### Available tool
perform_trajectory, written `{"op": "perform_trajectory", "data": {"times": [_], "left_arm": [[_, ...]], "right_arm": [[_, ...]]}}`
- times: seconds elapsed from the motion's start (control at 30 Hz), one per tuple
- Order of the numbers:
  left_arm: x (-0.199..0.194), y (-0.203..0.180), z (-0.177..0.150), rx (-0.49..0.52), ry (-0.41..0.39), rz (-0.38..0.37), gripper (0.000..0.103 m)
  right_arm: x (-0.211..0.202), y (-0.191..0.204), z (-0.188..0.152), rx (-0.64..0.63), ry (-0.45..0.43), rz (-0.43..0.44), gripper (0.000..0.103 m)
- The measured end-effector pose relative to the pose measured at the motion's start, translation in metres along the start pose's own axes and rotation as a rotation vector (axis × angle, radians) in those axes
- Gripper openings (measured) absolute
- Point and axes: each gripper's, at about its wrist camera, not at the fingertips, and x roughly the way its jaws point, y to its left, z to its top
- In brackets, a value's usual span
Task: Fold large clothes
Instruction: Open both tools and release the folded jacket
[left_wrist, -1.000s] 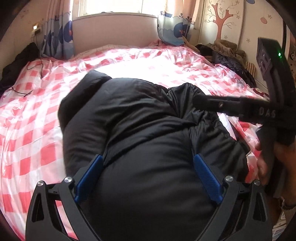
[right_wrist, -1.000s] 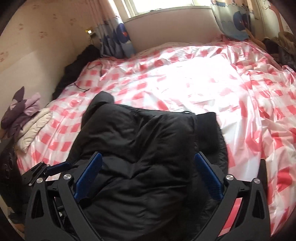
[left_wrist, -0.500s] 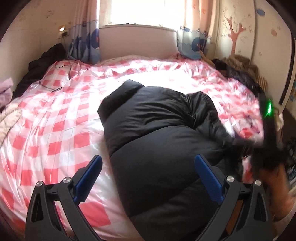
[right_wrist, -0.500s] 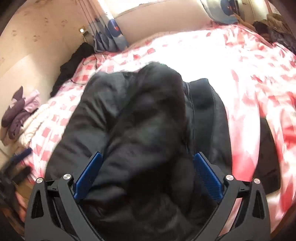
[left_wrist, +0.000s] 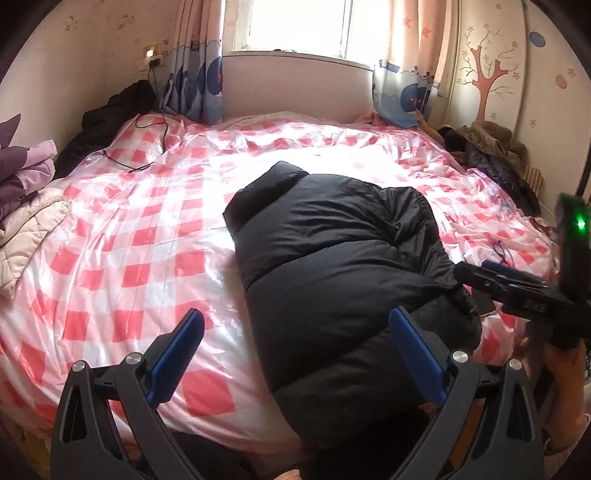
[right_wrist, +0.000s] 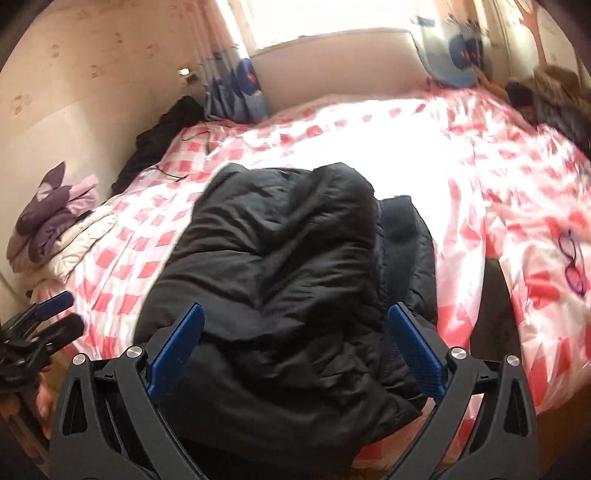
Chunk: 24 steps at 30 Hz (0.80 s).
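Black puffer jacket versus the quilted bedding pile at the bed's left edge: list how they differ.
The black puffer jacket is dark and glossy; the quilted bedding pile is cream with purple layers on top. The jacket lies folded in a bulky bundle at the near edge of the checked bed cover; the pile is stacked off to the side. Both are padded and puffy.

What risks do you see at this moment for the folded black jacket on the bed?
1. The black jacket is puffy and reaches the near edge of the bed; its folds may spring open or it may slide off the glossy checked cover.
2. Both the left gripper and the right gripper are open and hold nothing, so nothing restrains it.
3. The purple glasses lie nearby and could be hit.
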Motion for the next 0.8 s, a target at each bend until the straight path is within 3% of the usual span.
{"op": "perform_trajectory", "data": {"times": [0.13,0.23,0.53,0.8], "left_arm": [[-0.001,-0.003,0.000,0.031,-0.001,0.036,0.096],[0.000,-0.006,-0.002,0.046,0.008,0.037,0.096],[0.015,-0.004,-0.001,0.057,0.057,0.043,0.096],[0.028,-0.002,0.004,0.046,0.081,0.054,0.096]], "right_arm": [[0.004,-0.004,-0.009,-0.004,0.057,0.027,0.096],[0.038,-0.014,-0.026,0.046,0.213,0.037,0.096],[0.001,-0.003,-0.005,0.007,0.084,0.016,0.096],[0.001,0.005,0.020,-0.010,0.071,0.058,0.096]]}}
